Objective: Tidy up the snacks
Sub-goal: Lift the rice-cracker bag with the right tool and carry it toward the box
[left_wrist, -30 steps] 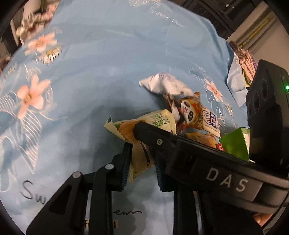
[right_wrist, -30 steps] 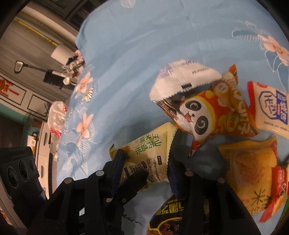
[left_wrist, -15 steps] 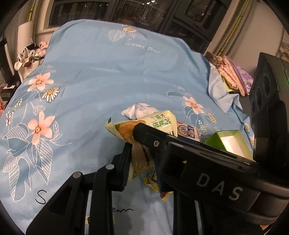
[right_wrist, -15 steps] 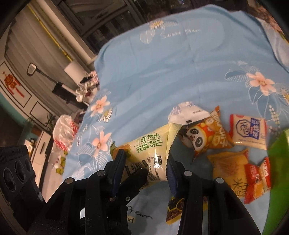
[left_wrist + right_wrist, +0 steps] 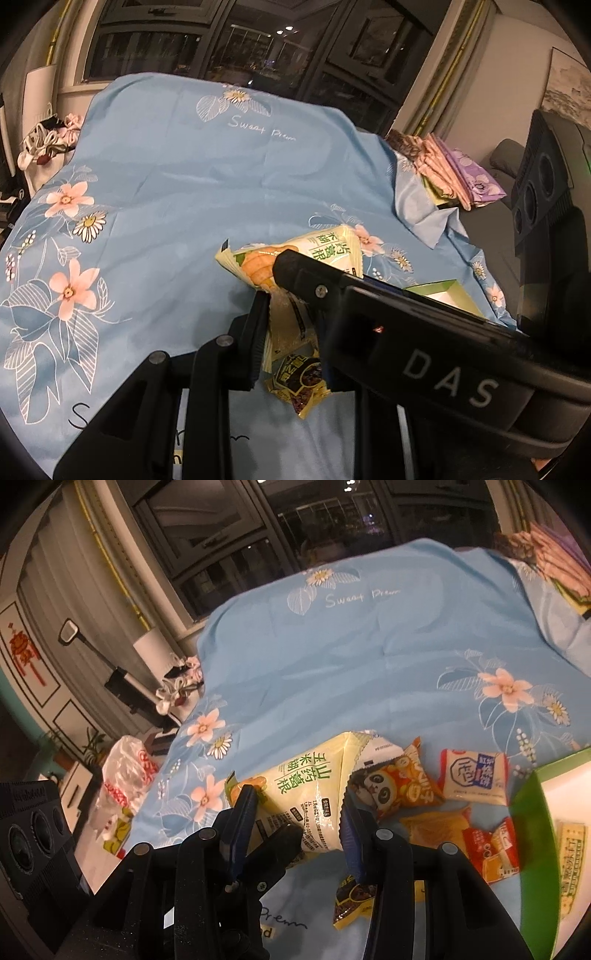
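left gripper (image 5: 286, 321): clamped on one end of pale-yellow snack packet (image 5: 295, 254) | right gripper (image 5: 295, 825): clamped across same packet | packet: raised above blue floral cloth (image 5: 369, 646) | nearby: panda packet (image 5: 397, 786), dark packet (image 5: 352, 897), green box (image 5: 532, 812) at right

Warm, dim indoor light falls from overhead; small ceiling lamps reflect in the dark window panes (image 5: 258, 55) along the top of both views. The blue cloth (image 5: 184, 177) is evenly lit mid-frame and soft shadow pools beneath the black tools at the bottom. Fisheye bending curves the edges into black corners. The yellow-green packet (image 5: 314, 786) shows slight glare; the far background is soft.
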Available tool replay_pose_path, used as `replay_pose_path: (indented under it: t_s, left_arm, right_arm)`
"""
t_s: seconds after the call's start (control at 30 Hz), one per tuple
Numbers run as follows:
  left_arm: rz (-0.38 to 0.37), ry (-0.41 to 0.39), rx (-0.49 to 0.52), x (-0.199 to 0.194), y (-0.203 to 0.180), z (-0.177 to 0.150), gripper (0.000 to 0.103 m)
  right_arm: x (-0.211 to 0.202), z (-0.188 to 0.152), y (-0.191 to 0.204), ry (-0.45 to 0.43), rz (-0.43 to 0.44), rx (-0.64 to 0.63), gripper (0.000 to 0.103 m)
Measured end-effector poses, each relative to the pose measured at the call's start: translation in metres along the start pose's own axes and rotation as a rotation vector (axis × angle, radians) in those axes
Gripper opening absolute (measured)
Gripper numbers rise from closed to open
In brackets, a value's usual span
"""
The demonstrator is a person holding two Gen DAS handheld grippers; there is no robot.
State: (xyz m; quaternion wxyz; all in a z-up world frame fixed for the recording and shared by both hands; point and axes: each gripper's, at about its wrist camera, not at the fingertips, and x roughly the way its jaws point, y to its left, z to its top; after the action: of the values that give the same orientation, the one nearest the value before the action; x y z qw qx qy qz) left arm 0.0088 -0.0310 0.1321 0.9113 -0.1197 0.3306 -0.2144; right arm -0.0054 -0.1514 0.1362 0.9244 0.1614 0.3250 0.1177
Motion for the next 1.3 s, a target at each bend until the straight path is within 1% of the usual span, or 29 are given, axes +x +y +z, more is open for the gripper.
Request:
replay_pose_path:
  t_s: [0.37,0.67,0.87,1.03,1.3]
  left_arm:
    - [-0.040,-0.062,0.027,-0.013,-0.006,0.002,0.022]
    - [-0.069,-0.080,0.038,-0.016,-0.012,0.001,0.022]
    - [-0.069,-0.092,0.045,-0.019,-0.015,0.001,0.022]
    - [-0.077,-0.114,0.047,-0.024,-0.016,0.001,0.022]
    - [-0.093,-0.116,0.054,-0.024,-0.018,0.000,0.022]
  right_arm:
    - [-0.021,-0.001,0.010,-0.064,-0.029,-0.032,0.046]
    - [-0.030,-0.001,0.010,-0.085,-0.055,-0.041,0.046]
    - [-0.032,0.000,0.010,-0.087,-0.062,-0.046,0.046]
    - [-0.038,-0.001,0.015,-0.108,-0.066,-0.058,0.046]
    - [-0.044,-0.004,0.017,-0.118,-0.086,-0.067,0.046]
